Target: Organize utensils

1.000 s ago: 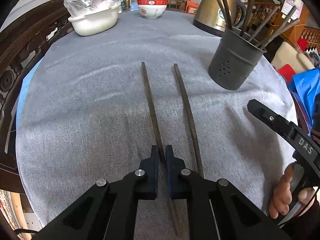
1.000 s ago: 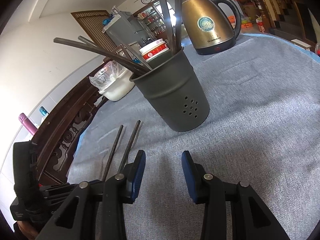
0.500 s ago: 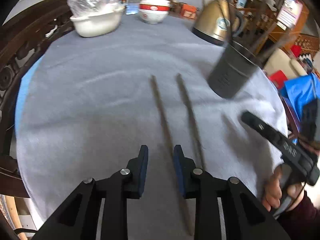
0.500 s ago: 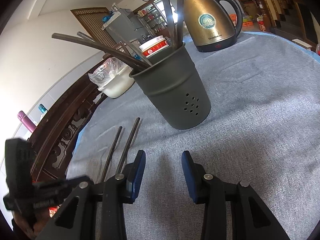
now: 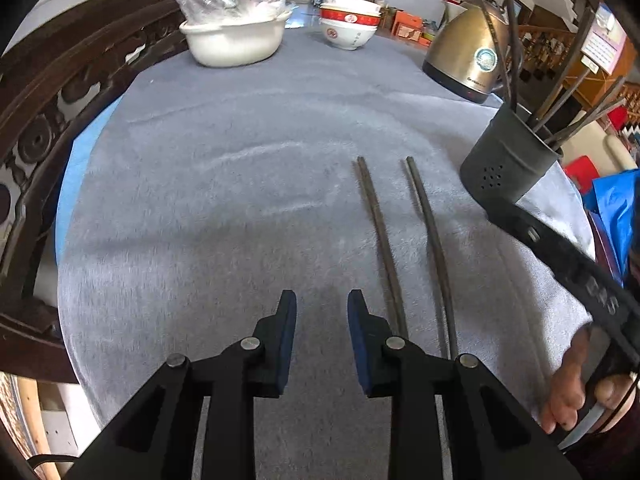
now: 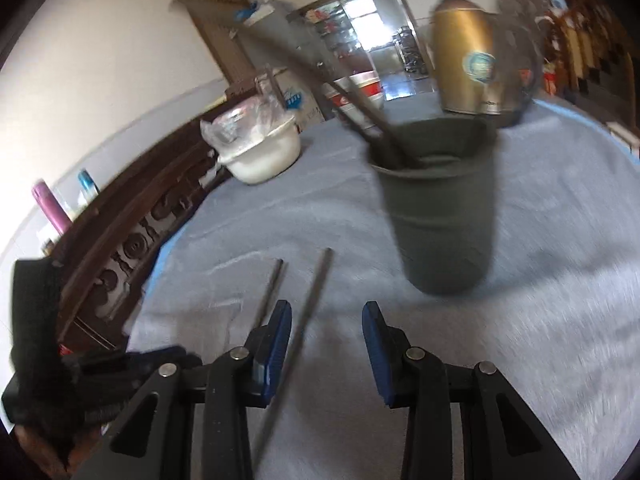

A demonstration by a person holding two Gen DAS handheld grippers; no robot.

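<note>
Two dark chopsticks lie side by side on the grey tablecloth: the left chopstick (image 5: 378, 236) (image 6: 269, 292) and the right chopstick (image 5: 430, 236) (image 6: 310, 300). A dark grey utensil holder (image 5: 506, 162) (image 6: 440, 208) stands upright to their right with several chopsticks in it. My left gripper (image 5: 322, 306) is open and empty, just left of the left chopstick. My right gripper (image 6: 326, 320) is open and empty over the right chopstick; the right wrist view is blurred. The right gripper's body (image 5: 560, 256) shows in the left wrist view.
A gold kettle (image 5: 466, 56) (image 6: 466, 64) stands behind the holder. A white basin with a plastic bag (image 5: 232, 32) (image 6: 260, 152) and stacked red-and-white bowls (image 5: 350, 24) sit at the far side. A carved wooden chair back (image 5: 52, 120) borders the table's left edge.
My left gripper let go of the left chopstick, opened and shifted left of it. My right gripper swung left toward the chopsticks, so the holder now sits further right in its view.
</note>
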